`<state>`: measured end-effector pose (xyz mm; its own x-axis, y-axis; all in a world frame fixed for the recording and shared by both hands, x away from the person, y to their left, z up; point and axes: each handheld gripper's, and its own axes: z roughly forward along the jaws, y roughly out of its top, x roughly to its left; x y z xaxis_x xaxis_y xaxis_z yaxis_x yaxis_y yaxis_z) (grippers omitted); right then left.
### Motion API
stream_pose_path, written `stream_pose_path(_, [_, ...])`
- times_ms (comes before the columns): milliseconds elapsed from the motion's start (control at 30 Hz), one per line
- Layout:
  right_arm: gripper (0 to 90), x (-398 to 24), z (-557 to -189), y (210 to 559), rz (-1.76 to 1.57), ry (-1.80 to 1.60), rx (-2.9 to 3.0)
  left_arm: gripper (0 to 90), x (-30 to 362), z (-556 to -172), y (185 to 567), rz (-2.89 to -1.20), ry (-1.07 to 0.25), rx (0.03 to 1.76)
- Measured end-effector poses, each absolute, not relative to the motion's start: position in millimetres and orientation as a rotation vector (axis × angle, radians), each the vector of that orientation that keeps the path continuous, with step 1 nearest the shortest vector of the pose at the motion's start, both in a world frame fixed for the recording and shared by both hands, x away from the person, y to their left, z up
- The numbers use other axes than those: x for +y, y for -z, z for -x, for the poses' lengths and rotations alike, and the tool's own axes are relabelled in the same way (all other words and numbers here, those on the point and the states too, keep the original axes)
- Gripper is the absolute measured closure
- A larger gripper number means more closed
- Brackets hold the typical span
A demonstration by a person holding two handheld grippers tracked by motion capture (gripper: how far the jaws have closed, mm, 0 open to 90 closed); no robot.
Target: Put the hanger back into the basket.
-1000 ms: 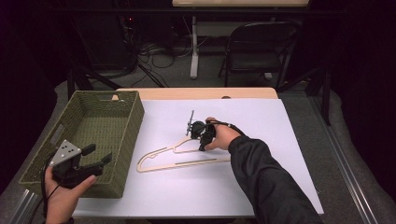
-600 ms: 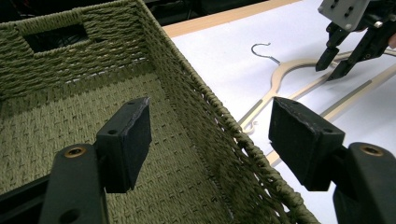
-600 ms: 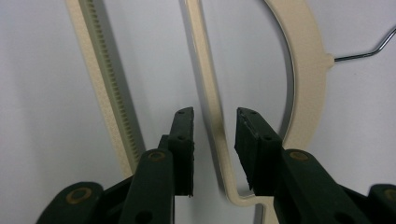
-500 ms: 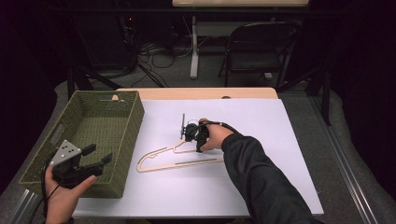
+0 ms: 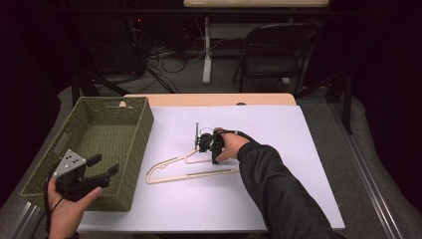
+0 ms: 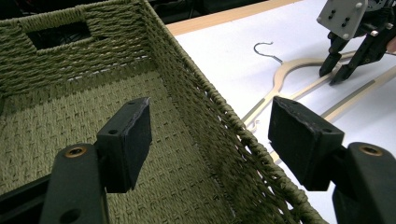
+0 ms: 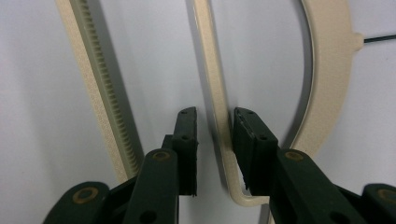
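Straddling a thin inner bar of the hanger (image 5: pixel 191 167), the right claw (image 7: pixel 214 140) has just been closing, its pads not yet pressing. The hanger lies flat on the white bench (image 5: pixel 298 149), long axis running left-right beside the basket (image 5: pixel 142 129). The left claw (image 6: pixel 210 135) hangs spread over the basket's near wall, farther from the hanger.

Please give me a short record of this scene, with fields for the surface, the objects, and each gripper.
surface: white table
objects: cream hanger lying flat; green woven basket at the left side
basket content: nothing seen inside
left gripper: open, hovers over the basket's near rim, holds nothing
right gripper: down at the hanger, one thin bar of it between the jaws; they have just been closing, one pad seems at the bar, a gap shows at the other
hanger hook: metal, points toward the far edge
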<state>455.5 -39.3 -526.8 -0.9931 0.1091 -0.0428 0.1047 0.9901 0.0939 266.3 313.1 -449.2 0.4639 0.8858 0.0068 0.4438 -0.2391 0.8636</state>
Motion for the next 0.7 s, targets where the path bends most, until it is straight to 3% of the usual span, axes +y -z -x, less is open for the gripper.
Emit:
stream_pose_path(300, [80.3, -40.0, -455.7, 525.5, -0.186, -0.120, 3.115, 30.3, 313.9, -265.7, 448.9, -1.858, -0.653, 1.121])
stream_pose_path(700, [84.5, -39.7, -449.6, 525.4, -0.090, -0.096, 3.137, 30.5, 313.0, -266.1, 449.1, -1.858, -0.657, 1.122])
